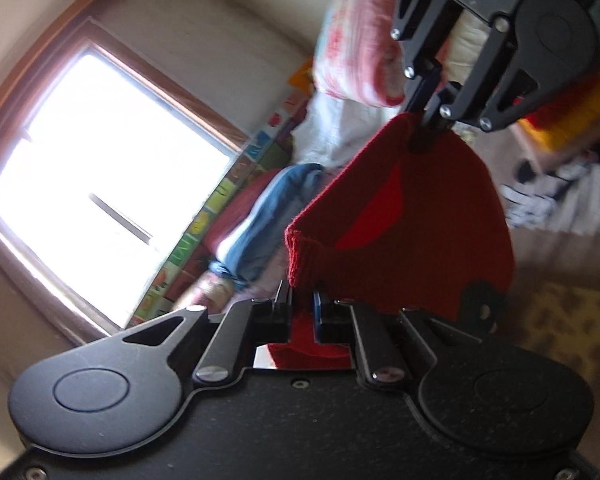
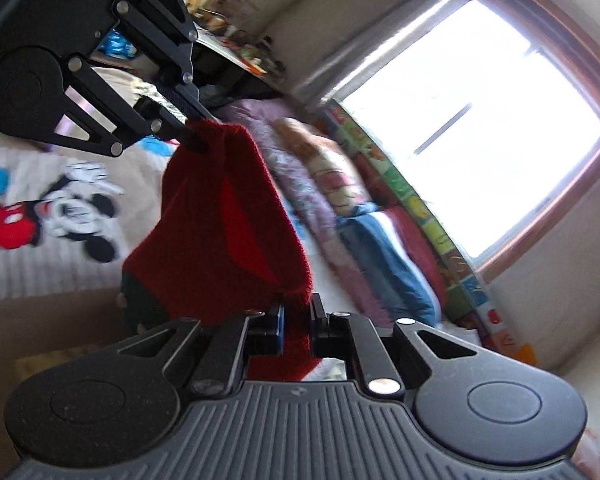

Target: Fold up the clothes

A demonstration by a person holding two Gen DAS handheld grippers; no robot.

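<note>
Bedding fills the background: a cartoon-mouse print bedspread (image 2: 56,216), a blue folded garment (image 1: 272,216) lying by a colourful patchwork border (image 1: 220,208), a pink-and-white bundle (image 1: 360,40) and a bright window (image 2: 472,120) behind. Nothing stands between the 2 grippers except the red knitted garment (image 1: 412,216) itself, which hangs in the air above the bed, stretched between them. The left gripper (image 1: 302,312) has its jaws nearly closed, pinching the ribbed edge of the garment. The right gripper (image 2: 298,320) is likewise clamped almost fully together on the opposite edge. Each claw appears in the other's view, facing it and tilted slightly downward, with both views blurred.
</note>
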